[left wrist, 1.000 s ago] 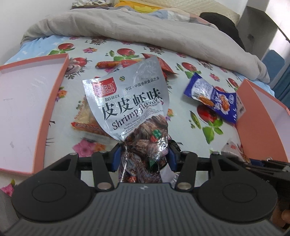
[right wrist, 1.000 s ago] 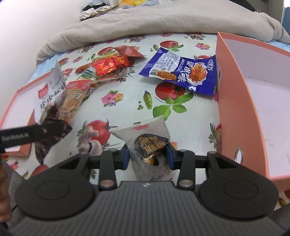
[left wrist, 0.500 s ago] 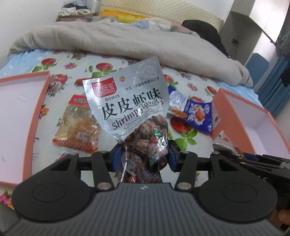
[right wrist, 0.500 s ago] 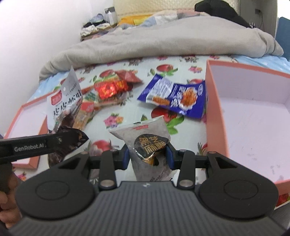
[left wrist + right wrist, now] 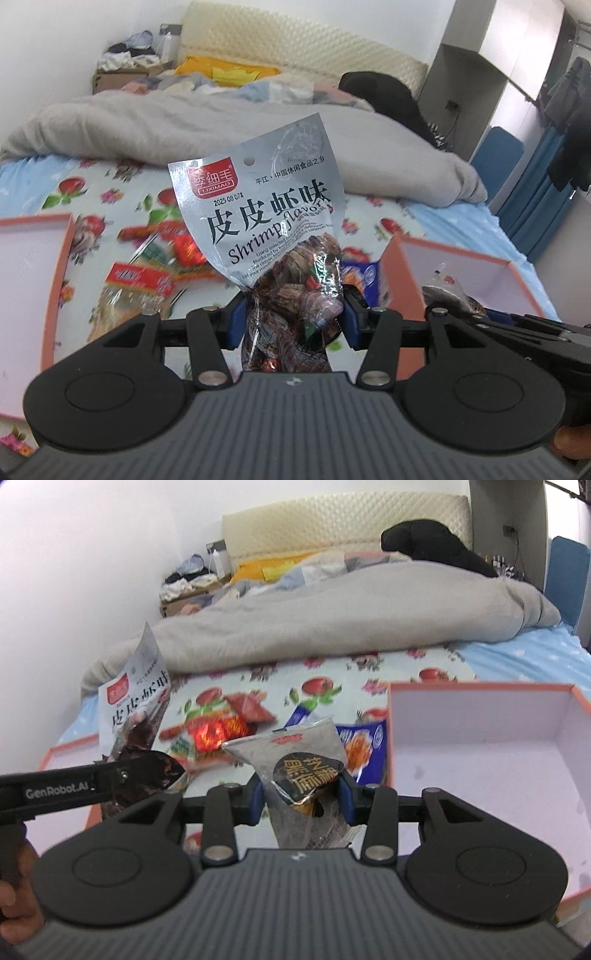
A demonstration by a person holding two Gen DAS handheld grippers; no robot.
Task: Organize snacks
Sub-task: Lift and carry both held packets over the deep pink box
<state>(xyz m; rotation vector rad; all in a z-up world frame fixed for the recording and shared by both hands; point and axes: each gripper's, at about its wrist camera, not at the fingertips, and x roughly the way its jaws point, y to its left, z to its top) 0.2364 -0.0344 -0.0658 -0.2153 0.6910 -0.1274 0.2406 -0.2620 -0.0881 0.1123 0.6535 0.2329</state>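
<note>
Your left gripper pinches the lower half of a silver shrimp-flavor snack bag, pads pressed against its clear, bulging part; the bag stands upright, clear of the fruit-print sheet. Your right gripper is clamped on a grey black-label packet, also held up off the bed. Loose on the sheet: red snack packs and a blue packet. An orange-rimmed box lies just right of the blue packet; a second orange-rimmed box lies at left.

Open box beside scattered snacks
</note>
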